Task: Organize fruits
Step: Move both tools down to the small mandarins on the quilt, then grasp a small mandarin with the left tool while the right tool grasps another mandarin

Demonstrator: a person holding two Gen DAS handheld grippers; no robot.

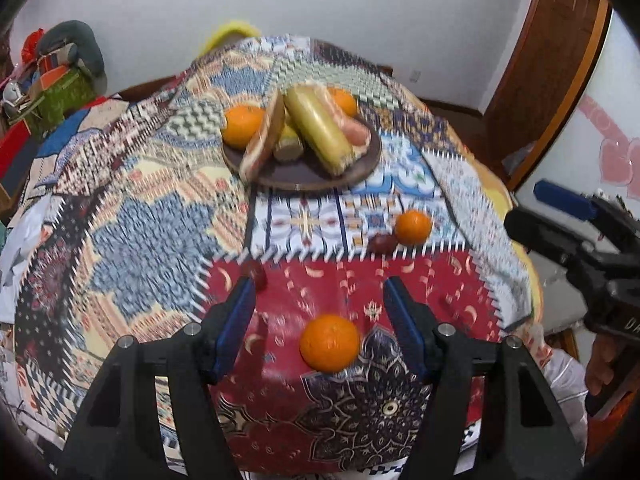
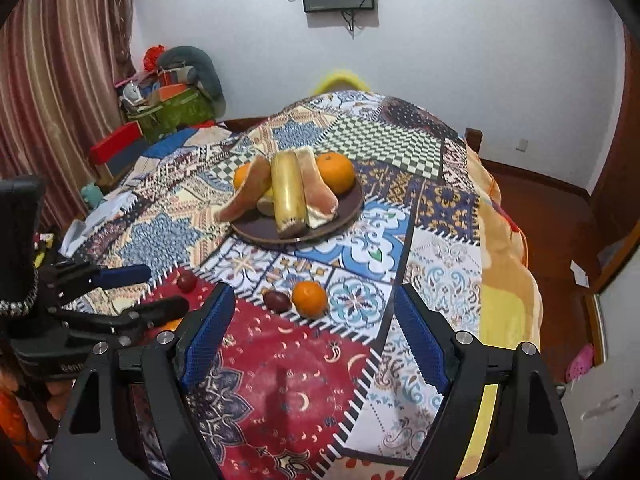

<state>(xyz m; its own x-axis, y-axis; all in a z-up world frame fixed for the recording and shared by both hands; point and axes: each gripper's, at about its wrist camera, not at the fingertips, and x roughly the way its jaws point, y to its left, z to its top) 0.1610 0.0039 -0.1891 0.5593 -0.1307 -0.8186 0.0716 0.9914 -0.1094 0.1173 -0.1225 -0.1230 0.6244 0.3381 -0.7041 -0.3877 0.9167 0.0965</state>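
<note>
You face four oranges (image 1: 329, 343): two plated upper centre, two loose below; two dark red fruits (image 1: 382, 243); one plate (image 1: 280, 176).

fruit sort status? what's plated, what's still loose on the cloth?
Done: plate holds two oranges and cut fruit pieces. In hand: nothing; left gripper is open over the near orange, pads clear of it. Right gripper is open, empty. Left: near orange, far orange, two dark red fruits.
</note>
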